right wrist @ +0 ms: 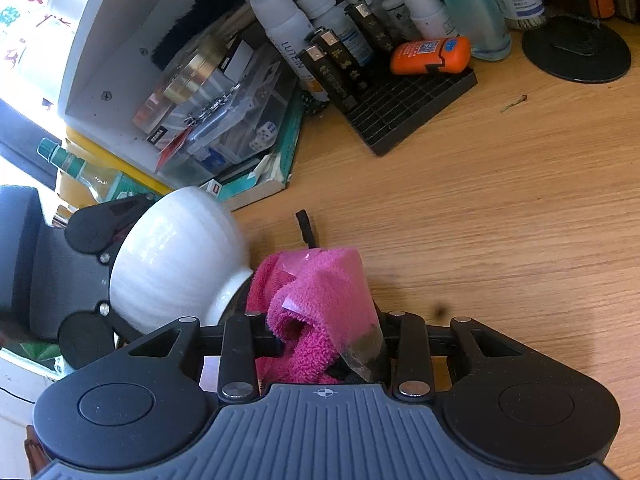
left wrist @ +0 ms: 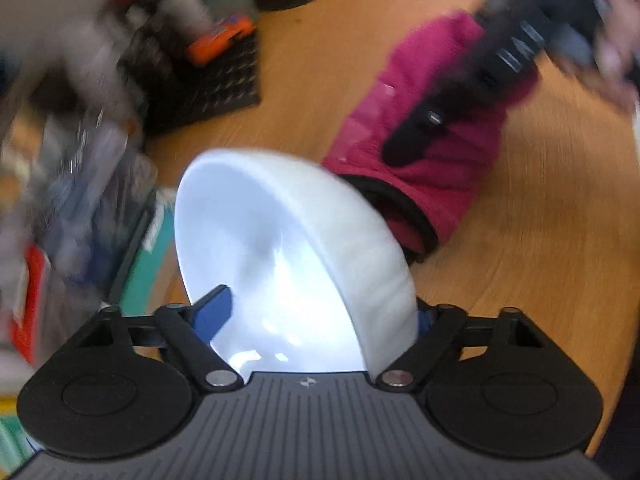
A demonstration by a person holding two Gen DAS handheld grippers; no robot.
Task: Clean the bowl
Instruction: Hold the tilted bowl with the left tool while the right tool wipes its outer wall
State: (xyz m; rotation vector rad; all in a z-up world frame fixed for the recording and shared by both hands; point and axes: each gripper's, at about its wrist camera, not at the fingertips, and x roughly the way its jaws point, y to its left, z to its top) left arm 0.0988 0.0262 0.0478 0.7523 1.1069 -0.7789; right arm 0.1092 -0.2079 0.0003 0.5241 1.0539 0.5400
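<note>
Through my left wrist camera, my left gripper is clamped on the white bowl, one blue finger inside the rim at about 8 o'clock and the other pressed against the outer wall at about 4 o'clock. The bowl is tipped on its side, its glossy inside facing 9 o'clock, lifted off the wooden table. Beyond it, toward 1 o'clock, the pink cloth hangs from my right gripper, though heavy blur keeps me from reading more there. A black grid tray with blurred clutter sits at 10 o'clock. Through my right wrist camera, my right gripper is clenched on the pink cloth, which bunches up between my fingers, a clear plastic flap stuck to its side. The bowl shows its outer wall and foot at 9 o'clock, just beside the cloth and possibly touching it; I cannot tell for sure. Bottles and an orange case crowd the tray at 12 o'clock. My worry is the pinch on a single rim: the glaze is slick, so pushing the cloth hard against the wall could twist the bowl out of my left grip and drop it onto the table. The loose plastic flap could also smear rather than wipe.
</note>
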